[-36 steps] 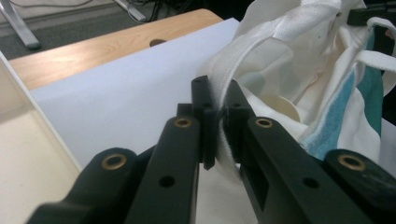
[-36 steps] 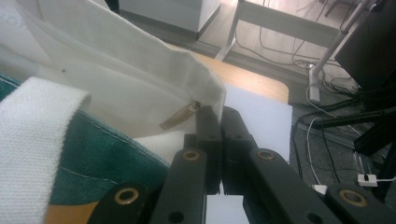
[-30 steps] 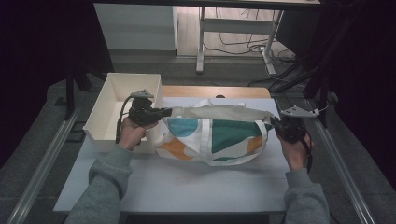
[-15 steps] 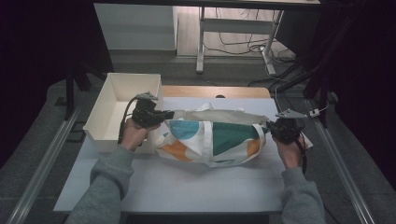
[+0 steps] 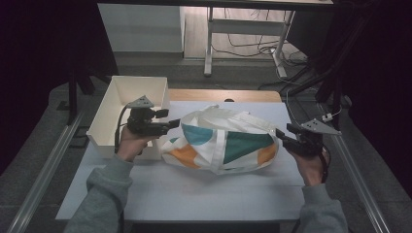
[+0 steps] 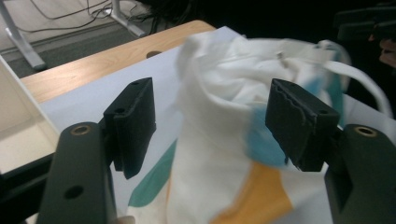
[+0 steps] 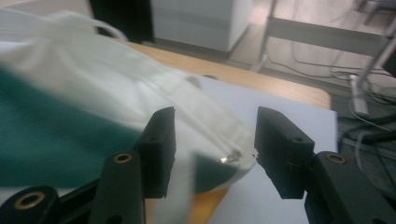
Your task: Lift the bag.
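The high view looks forward and down from above the person's side of the desk [image 5: 194,194], taking in its whole top and the floor beyond. The left gripper view sits close behind its own fingers [image 6: 133,123], facing across the desk toward the cloth bag [image 6: 224,140]. The right gripper view looks likewise past its fingers [image 7: 159,149] at the bag's other end. All three share the bag.
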